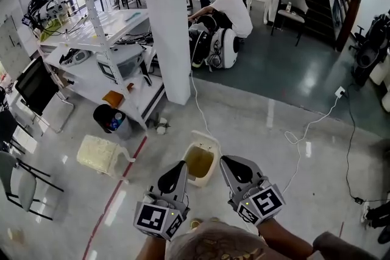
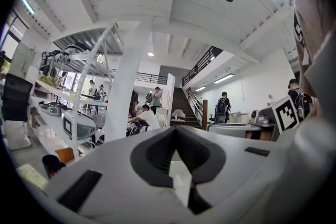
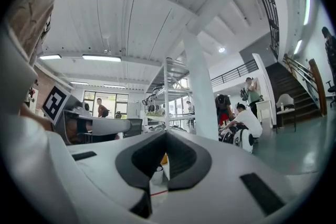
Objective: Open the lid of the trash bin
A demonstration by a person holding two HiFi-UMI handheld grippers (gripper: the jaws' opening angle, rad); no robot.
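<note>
A small cream trash bin (image 1: 210,172) stands on the floor just ahead of me, between the two grippers. I can see into its yellowish inside from above, and a pale flap (image 1: 205,139) stands at its far rim. My left gripper (image 1: 181,166) hangs beside the bin's left side, jaws together and holding nothing. My right gripper (image 1: 226,161) hangs by the bin's right side, also shut and empty. In the left gripper view the left gripper (image 2: 175,128) has its dark pads meeting at the tip. The right gripper view shows the right gripper (image 3: 166,132) closed the same way.
A white pillar (image 1: 170,21) and a white shelf rack (image 1: 103,39) stand behind the bin. A black bucket (image 1: 108,119) and a yellowish box (image 1: 97,155) sit at the left. A white cable (image 1: 298,137) and a red floor line (image 1: 116,198) run nearby. A person (image 1: 234,9) crouches at the back.
</note>
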